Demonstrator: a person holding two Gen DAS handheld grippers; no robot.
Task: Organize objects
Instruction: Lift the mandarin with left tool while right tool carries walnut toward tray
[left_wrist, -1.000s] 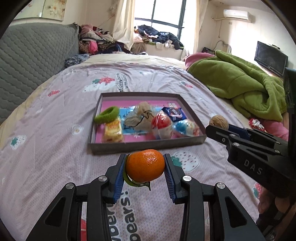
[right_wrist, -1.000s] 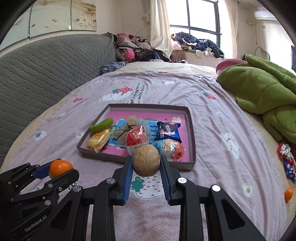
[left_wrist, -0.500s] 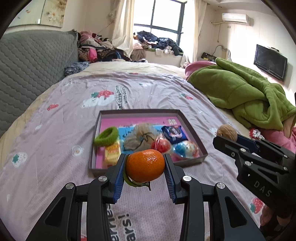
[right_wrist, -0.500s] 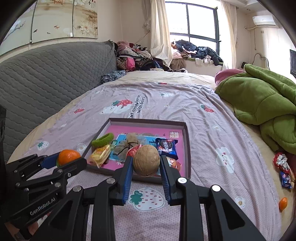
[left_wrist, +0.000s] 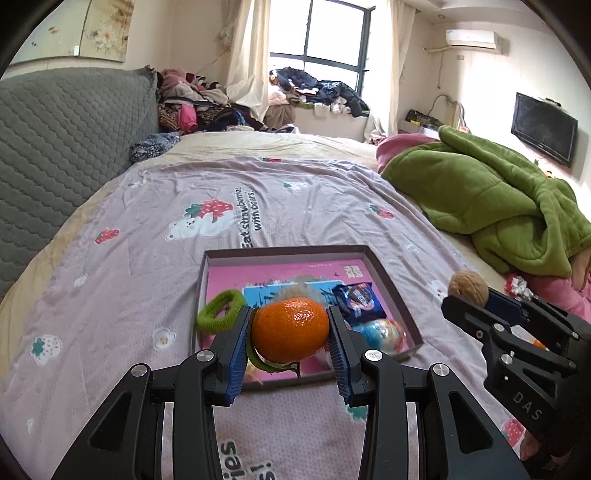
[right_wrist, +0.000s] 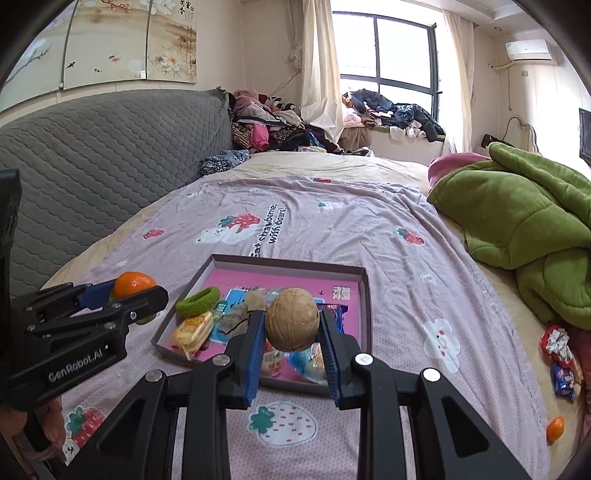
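My left gripper (left_wrist: 290, 332) is shut on an orange mandarin (left_wrist: 290, 329) with a green leaf under it, held above the near edge of a shallow pink-lined box (left_wrist: 384, 280). My right gripper (right_wrist: 292, 326) is shut on a brown walnut (right_wrist: 292, 319), also raised over the box's (right_wrist: 364, 295) near edge. In the box lie a green hair tie (right_wrist: 197, 301), a yellow snack packet (right_wrist: 192, 328), a dark cookie packet (left_wrist: 358, 301) and foil-wrapped eggs (left_wrist: 384, 330). The left wrist view shows the walnut (left_wrist: 467, 288) at the right; the right wrist view shows the mandarin (right_wrist: 133, 284) at the left.
The box lies on a lilac strawberry-print bedsheet (left_wrist: 258, 206). A green quilt (left_wrist: 491, 206) is heaped at the right, a grey padded headboard (right_wrist: 92, 155) at the left. Loose wrapped sweets (right_wrist: 561, 358) and a small orange fruit (right_wrist: 555, 428) lie near the bed's right edge.
Both grippers have risen and pulled back from the box with their loads; the box now looks smaller and lower in both views. Grips unchanged.
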